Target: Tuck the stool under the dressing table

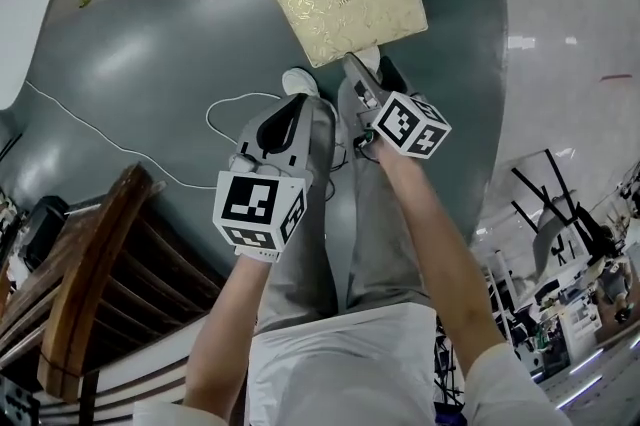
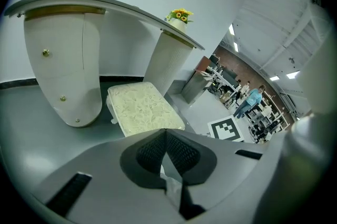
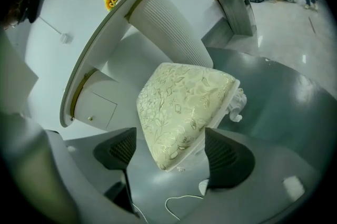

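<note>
Jaws on the left gripper [image 2: 166,132] are shut tight, with nothing in them. That gripper points at the stool [image 2: 145,110], which sits in the middle of its view on the grey floor [image 2: 31,118], just in front of the white dressing table [image 2: 63,70] at the left of the frame. Further right, the right gripper [image 3: 172,154] has its jaws wide apart. One corner of the stool's seat shows between them, but the pads are not pressing on it. So I think the job has hardly begun: nobody holds the stool yet, and it is not pushed under the table.
</note>
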